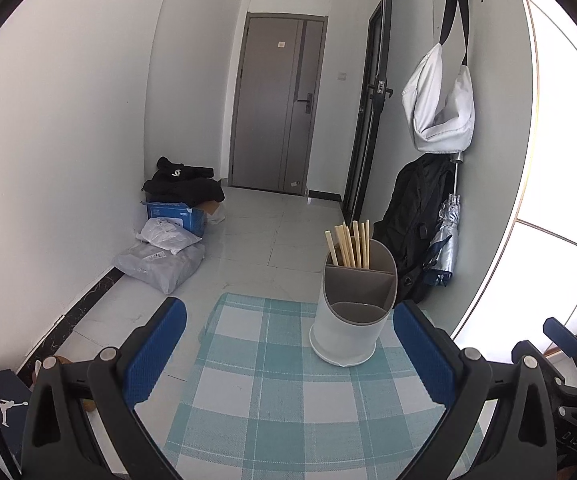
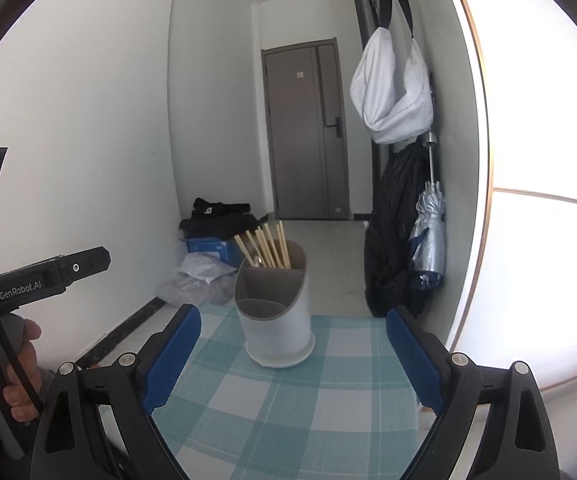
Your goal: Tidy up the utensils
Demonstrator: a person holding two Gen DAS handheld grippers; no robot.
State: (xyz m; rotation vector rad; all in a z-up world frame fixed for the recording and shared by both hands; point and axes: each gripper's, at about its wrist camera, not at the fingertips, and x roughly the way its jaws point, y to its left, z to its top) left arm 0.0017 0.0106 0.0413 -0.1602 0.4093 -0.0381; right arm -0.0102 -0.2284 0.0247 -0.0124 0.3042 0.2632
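A white utensil holder (image 1: 346, 332) (image 2: 284, 332) with grey inner compartments stands on the teal checked tablecloth (image 1: 272, 396) (image 2: 288, 412). Several wooden chopsticks (image 1: 350, 244) (image 2: 266, 246) stand in its rear compartment, and the front compartment looks empty. In the left wrist view my left gripper (image 1: 290, 312) is open, with the holder just inside its right finger (image 1: 424, 352) and nothing gripped. My right gripper (image 2: 292, 316) is open too, and the holder stands ahead between its blue pads, untouched. A hand (image 2: 8, 380) holds the left gripper's body at the left edge.
The table's far edge lies just behind the holder, with tiled floor beyond. Grey parcels (image 1: 160, 260) and a blue box (image 1: 172, 212) sit on the floor at left. A black backpack (image 1: 408, 236), a folded umbrella (image 1: 446, 240) and a white bag (image 1: 440, 100) hang at right.
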